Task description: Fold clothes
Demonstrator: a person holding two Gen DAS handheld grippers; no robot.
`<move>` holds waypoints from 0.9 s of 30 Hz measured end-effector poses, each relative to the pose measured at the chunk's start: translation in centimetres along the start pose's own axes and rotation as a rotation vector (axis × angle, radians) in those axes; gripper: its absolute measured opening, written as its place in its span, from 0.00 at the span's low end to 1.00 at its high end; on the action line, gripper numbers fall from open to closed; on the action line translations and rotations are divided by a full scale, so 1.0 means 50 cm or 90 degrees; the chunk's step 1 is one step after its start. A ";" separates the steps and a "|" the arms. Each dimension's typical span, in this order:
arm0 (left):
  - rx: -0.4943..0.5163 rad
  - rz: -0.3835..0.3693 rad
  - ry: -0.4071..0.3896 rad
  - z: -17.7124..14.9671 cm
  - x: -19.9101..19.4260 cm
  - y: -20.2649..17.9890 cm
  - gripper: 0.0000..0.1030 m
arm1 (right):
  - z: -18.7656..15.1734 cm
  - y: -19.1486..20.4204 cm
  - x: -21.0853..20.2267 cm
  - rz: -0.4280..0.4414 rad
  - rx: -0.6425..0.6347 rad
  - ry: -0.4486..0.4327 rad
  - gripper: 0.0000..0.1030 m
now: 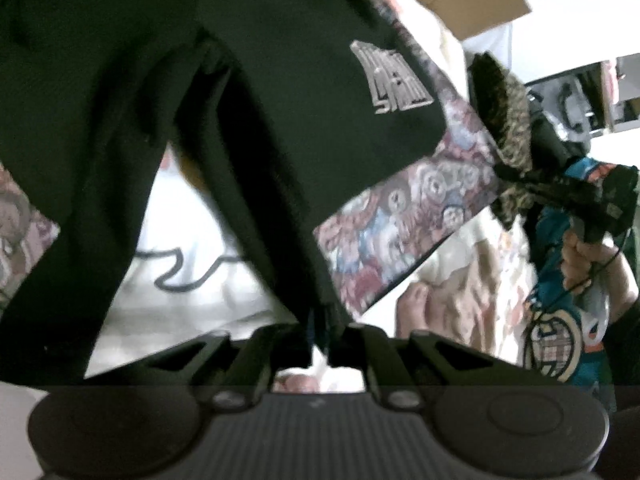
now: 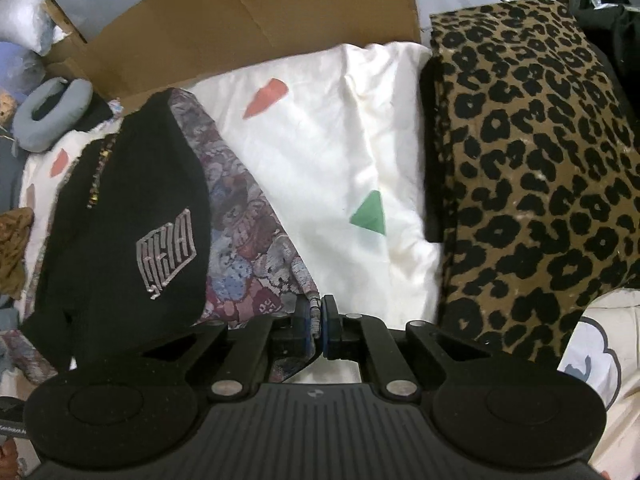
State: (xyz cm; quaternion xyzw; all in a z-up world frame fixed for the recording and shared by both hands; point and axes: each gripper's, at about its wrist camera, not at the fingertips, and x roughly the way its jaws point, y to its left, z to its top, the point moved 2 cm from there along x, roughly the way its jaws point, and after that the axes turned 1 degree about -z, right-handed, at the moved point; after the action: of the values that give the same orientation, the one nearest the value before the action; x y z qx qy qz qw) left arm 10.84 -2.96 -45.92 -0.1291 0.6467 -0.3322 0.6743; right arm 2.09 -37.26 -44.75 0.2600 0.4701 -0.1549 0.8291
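Both grippers, left [image 1: 320, 344] & right [image 2: 320, 328], had jaws clamped on the black patterned-trim garment [image 2: 120, 216], held up; I judge keeping edges level w/ even tension would help.

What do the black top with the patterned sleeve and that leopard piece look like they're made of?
The black top looks like a matte knit, soft and drapey, with a stitched silver logo. Its patterned sleeve, pinched in the right claw, seems a woven tapestry-like fabric with visible weave. The leopard piece looks like thin printed cloth, though the fibre is unclear.
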 end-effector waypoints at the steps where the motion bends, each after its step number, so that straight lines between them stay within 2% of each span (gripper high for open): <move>1: -0.007 0.004 -0.003 0.003 0.000 0.005 0.20 | -0.004 -0.004 0.009 -0.005 0.003 0.004 0.03; 4: -0.028 0.014 -0.013 0.012 0.001 0.020 0.28 | -0.015 -0.009 0.032 -0.018 0.007 0.014 0.03; 10: -0.072 0.040 -0.039 0.040 0.007 0.045 0.28 | -0.023 -0.009 0.049 -0.029 0.012 0.019 0.03; 13: -0.095 0.060 -0.062 0.057 0.017 0.039 0.16 | -0.024 -0.008 0.048 -0.029 0.009 0.018 0.03; 14: -0.092 0.062 -0.063 0.061 0.020 0.036 0.06 | -0.024 -0.009 0.048 -0.029 0.009 0.018 0.03; 15: -0.086 0.069 -0.062 0.064 0.022 0.034 0.03 | -0.023 -0.009 0.048 -0.030 0.009 0.018 0.03; 21: -0.078 0.098 -0.062 0.055 -0.005 0.039 0.01 | -0.015 -0.005 0.042 -0.042 0.001 0.014 0.03; 24: -0.082 0.100 -0.060 0.047 -0.018 0.050 0.01 | -0.013 -0.003 0.043 -0.048 -0.003 0.016 0.03; 27: -0.114 0.077 -0.040 0.042 -0.017 0.064 0.03 | -0.019 -0.008 0.061 -0.053 0.003 0.025 0.03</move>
State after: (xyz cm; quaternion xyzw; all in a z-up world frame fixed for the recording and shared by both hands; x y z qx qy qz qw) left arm 13.79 -0.58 -46.91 -0.1595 0.6590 -0.2275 0.6989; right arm 2.77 -37.06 -47.89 0.2451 0.4966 -0.1850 0.8118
